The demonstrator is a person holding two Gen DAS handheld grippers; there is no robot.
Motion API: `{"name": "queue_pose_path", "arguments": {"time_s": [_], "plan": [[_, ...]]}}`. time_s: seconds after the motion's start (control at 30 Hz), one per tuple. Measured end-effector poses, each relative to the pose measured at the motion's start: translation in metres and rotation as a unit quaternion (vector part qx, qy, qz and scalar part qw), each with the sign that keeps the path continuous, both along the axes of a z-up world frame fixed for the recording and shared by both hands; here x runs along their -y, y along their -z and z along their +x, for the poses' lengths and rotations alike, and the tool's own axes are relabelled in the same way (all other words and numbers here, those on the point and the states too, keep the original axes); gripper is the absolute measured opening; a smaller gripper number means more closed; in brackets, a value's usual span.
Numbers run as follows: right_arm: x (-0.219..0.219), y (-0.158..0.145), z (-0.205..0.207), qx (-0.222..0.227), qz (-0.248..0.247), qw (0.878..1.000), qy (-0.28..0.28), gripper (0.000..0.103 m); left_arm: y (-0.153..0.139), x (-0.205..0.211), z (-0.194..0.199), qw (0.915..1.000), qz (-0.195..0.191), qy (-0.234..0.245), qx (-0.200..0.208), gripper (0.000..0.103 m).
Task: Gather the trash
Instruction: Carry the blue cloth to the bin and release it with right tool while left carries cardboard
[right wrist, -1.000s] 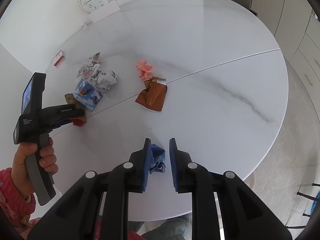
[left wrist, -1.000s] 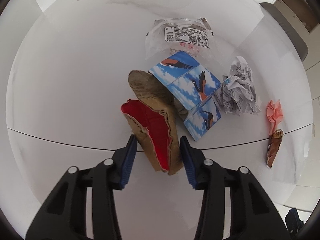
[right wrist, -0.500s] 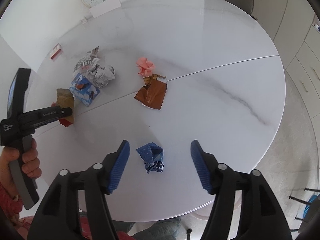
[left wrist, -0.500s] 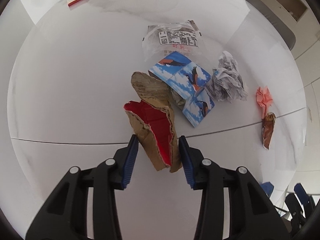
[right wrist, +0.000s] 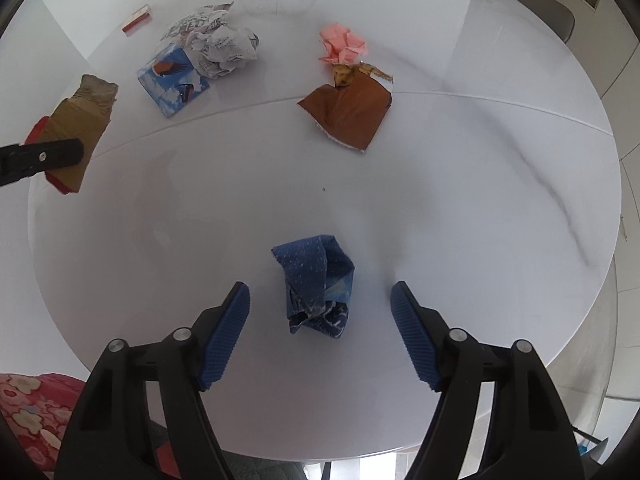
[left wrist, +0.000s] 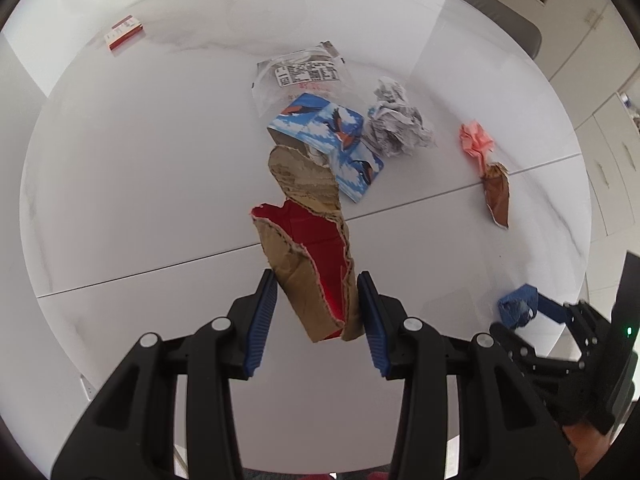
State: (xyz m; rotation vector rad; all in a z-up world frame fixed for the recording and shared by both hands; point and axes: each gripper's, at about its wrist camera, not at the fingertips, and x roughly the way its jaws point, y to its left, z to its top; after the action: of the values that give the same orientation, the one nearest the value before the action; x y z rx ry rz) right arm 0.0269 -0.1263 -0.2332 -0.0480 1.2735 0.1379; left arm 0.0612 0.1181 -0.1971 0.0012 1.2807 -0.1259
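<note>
My left gripper (left wrist: 316,320) is shut on a torn brown-and-red cardboard piece (left wrist: 308,248) and holds it above the white round table (left wrist: 140,160); it also shows in the right wrist view (right wrist: 76,132). My right gripper (right wrist: 320,332) is open, its fingers either side of a crumpled blue wrapper (right wrist: 316,284) that lies on the table near the front edge; the wrapper also shows in the left wrist view (left wrist: 518,306). Other trash on the table: a blue bird-print box (left wrist: 332,140), crumpled newsprint (left wrist: 396,124), a clear printed bag (left wrist: 300,74), pink paper (left wrist: 476,140), a brown wrapper (right wrist: 352,110).
A small red-and-white box (left wrist: 124,32) lies at the far left of the table. A grey chair (left wrist: 492,4) stands behind the table. White cabinets (left wrist: 612,152) are at the right. The table edge is close below my right gripper.
My right gripper opened and let the blue wrapper down onto the table. My left gripper lifted the cardboard piece up and back from the pile.
</note>
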Motion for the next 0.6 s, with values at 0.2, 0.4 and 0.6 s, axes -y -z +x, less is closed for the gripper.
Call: {"name": "queue_pose_path", "arguments": {"time_s": [0.2,0.4,0.6], "plan": [[0.002,-0.004,0.006,0.002,-0.017,1.0,-0.009,0.035,-0.015,0.016,-0.003,0.9997,0.004,0.018,0.013,0.041],[0.012,-0.009,0.002,0.004,-0.006,1.0,-0.003,0.034,-0.031,0.034,-0.009,0.9984,0.021,0.04,0.035,0.041],[0.045,-0.038,-0.015,0.022,0.043,0.998,0.043,0.034,-0.048,0.06,-0.022,0.9961,0.025,0.073,0.043,0.041]]}}
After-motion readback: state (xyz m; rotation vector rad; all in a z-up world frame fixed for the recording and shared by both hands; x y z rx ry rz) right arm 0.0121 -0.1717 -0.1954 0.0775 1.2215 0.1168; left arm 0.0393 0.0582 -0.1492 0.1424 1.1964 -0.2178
